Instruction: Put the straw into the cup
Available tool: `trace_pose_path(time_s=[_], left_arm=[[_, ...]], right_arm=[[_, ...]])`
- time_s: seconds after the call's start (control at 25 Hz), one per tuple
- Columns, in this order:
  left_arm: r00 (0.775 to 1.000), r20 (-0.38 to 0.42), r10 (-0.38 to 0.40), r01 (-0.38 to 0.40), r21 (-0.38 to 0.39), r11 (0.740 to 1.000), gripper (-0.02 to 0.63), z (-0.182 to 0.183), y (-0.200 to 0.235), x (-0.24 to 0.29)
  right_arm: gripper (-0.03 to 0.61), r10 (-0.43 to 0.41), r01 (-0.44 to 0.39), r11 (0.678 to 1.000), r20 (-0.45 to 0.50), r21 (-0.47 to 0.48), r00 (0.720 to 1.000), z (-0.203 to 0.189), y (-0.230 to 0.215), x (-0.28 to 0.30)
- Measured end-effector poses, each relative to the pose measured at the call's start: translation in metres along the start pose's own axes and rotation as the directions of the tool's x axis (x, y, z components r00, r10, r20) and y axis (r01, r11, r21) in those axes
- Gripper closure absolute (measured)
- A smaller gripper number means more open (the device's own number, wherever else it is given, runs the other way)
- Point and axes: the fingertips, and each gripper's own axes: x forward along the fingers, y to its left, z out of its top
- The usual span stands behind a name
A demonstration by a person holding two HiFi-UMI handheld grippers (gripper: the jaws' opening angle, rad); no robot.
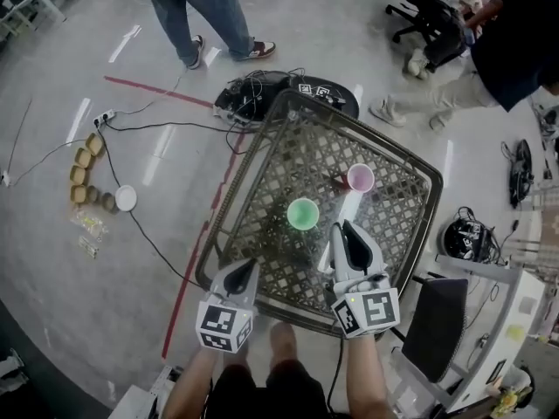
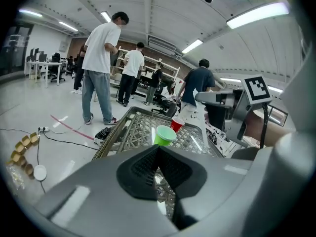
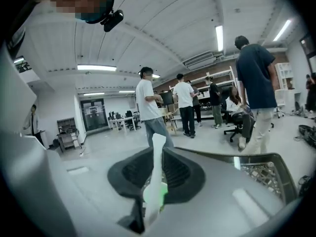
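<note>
A green cup (image 1: 302,214) stands upright near the middle of the metal lattice table (image 1: 229,201), with a red cup (image 1: 361,178) behind it to the right. My right gripper (image 1: 342,227) hovers just right of the green cup, lifted off the table, and is shut on a white straw (image 3: 157,168) that sticks up past the jaw tips; in the head view the straw (image 1: 348,208) slants toward the red cup. My left gripper (image 1: 248,266) is at the table's near edge, left of the green cup (image 2: 164,135), shut with nothing in it.
Several people stand or sit beyond the table's far side (image 1: 210,7). Cables and a black device (image 1: 253,94) lie on the floor by the far left corner, with small yellow cups (image 1: 86,171) further left. A dark panel (image 1: 437,321) stands at the right.
</note>
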Motion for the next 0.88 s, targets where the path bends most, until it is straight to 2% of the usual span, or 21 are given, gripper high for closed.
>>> trace_pose_path(time_s=[0.24,0.44,0.64,0.88], left_arm=[[1.000,0.002,0.008,-0.008,-0.006,1.000,0.607,0.000,0.003,0.003],[1.000,0.006,0.019,-0.019,-0.013,1.000,0.607,-0.003,0.007,0.003],[1.000,-0.004,0.025,-0.025,-0.021,0.999,0.607,-0.012,0.010,0.005],[0.999,-0.012,0.031,-0.032,-0.036,0.999,0.607,-0.021,0.019,0.009]], right_arm=[[0.523,0.027,-0.027,1.000,0.126,0.004,0.992,0.036,0.005,0.016],[0.523,0.038,-0.038,0.999,0.182,-0.005,0.983,0.049,0.009,0.031],[0.523,0.049,-0.050,0.999,0.227,-0.001,0.973,0.044,0.006,0.049],[0.523,0.034,-0.039,0.999,0.205,0.022,0.978,0.020,-0.003,0.069]])
